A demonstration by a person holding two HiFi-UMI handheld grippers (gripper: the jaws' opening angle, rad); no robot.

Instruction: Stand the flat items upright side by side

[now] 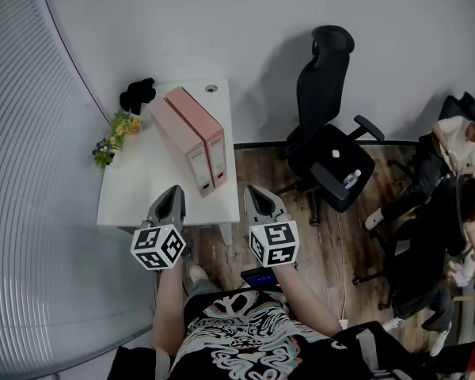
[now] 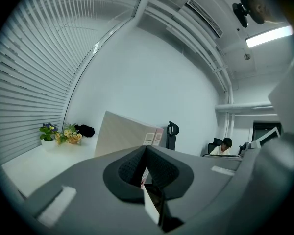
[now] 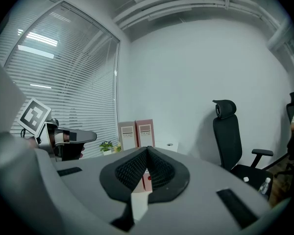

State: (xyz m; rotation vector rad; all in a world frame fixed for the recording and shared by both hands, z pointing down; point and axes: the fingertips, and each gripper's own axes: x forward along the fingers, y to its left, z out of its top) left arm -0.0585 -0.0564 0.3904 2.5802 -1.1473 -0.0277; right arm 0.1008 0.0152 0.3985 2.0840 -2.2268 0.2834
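Two pink binders (image 1: 191, 135) stand upright side by side on the white desk (image 1: 138, 188), spines toward me. In the left gripper view the binders (image 2: 122, 133) show as a pale broad face with labelled spines. In the right gripper view the binders (image 3: 137, 133) stand straight ahead. My left gripper (image 1: 172, 193) hovers at the desk's front edge, shut and holding nothing. My right gripper (image 1: 256, 190) is just off the desk's right front corner, also shut and holding nothing. Neither touches the binders. The left gripper (image 3: 63, 138) also shows at the left of the right gripper view.
A small bunch of flowers (image 1: 115, 136) and a black object (image 1: 138, 95) sit at the desk's far left. A black office chair (image 1: 330, 133) stands right of the desk on wooden floor. People (image 1: 451, 157) sit at the far right. Window blinds line the left.
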